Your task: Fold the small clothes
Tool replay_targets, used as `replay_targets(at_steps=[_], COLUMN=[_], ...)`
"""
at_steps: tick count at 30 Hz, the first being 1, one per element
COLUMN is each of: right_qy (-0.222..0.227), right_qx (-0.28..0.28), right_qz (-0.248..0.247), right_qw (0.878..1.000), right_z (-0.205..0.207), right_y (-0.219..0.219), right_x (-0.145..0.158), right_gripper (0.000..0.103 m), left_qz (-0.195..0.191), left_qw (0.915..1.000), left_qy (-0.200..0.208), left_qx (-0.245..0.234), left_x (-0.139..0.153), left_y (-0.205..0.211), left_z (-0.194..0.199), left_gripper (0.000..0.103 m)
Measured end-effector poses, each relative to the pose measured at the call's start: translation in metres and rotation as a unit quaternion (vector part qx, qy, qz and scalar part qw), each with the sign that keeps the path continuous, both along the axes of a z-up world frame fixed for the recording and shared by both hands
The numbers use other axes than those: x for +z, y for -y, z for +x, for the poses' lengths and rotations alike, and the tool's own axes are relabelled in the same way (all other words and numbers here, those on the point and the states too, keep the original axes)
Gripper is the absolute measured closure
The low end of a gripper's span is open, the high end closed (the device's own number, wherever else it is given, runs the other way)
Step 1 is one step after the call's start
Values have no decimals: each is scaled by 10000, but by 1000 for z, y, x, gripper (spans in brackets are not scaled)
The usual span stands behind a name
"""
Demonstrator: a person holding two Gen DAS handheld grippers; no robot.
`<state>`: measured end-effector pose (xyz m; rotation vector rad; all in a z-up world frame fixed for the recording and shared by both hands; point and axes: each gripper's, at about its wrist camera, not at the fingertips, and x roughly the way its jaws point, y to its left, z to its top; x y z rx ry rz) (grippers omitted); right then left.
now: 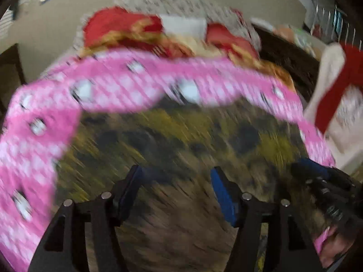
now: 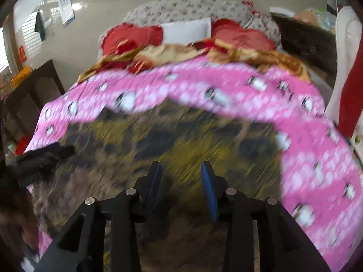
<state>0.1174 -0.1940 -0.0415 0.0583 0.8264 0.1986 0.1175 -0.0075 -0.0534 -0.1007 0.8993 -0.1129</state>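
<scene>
Beige walls and a bed (image 2: 68, 104) covered by a pink patterned quilt (image 2: 306, 140) are seen in both wrist views, with red pillows (image 2: 136, 36), a white pillow (image 2: 186, 30) and a golden blanket (image 2: 249, 55) piled toward the headboard. A mottled olive, dark and brown garment (image 2: 181, 140) is spread on the quilt, just ahead of both grippers; it is heavily blurred, so its exact kind cannot be told. The left gripper (image 1: 175, 188) is held over the garment with its blue-padded fingers wide apart and nothing between them. The right gripper (image 2: 181, 181) is likewise held above the cloth, its fingers parted by a narrower gap, with no fabric seen pinched. In the left wrist view, the right gripper (image 1: 317, 176) is seen at the garment's right edge.
</scene>
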Motion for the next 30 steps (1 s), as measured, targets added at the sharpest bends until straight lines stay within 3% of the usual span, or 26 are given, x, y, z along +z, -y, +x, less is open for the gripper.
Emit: replay_targets(at_steps=[2, 3, 5, 8, 12, 13, 22, 25, 28, 30], right_qy=[-264, -444, 0, 11, 12, 33, 63, 78, 171, 25], right_qx=[-36, -54, 28, 65, 394, 436, 474, 199, -28, 90], right_qz=[-194, -286, -334, -272, -180, -209, -22, -348, -381, -301], right_qw=[9995, 9986, 9994, 9996, 9991, 9988, 9989, 9992, 9991, 9995], right_z=[-3, -2, -14, -14, -15, -16, -16, -26, -48, -57], right_y=[-10, -12, -11, -11, -18, -21, -17, -14, -6, -4], right_x=[-25, -41, -48, -48, -49, -48, -50, -34, -20, -25], right_gripper=[66, 65, 64, 60, 32, 31, 31, 50, 50, 49], left_qz=[241, 565, 813, 587, 357, 360, 406, 129, 334, 401], left_qw=[9993, 9983, 9963, 9981, 9992, 9992, 9990, 9999, 9991, 9985], left_qy=[-296, 108, 262, 195, 146, 137, -131, 13, 226, 90], left_qx=[53, -10, -26, 34, -124, -128, -152, -82, 149, 355], left_x=[-26, -29, -31, -32, -34, -35, -31, -10, -2, -14], left_y=[12, 20, 27, 21, 17, 17, 21, 10, -3, -15], left_z=[2, -5, -10, -9, -10, -10, -3, -31, -69, -85], left_gripper=[31, 25, 23, 15, 5, 4, 2, 4, 4, 4])
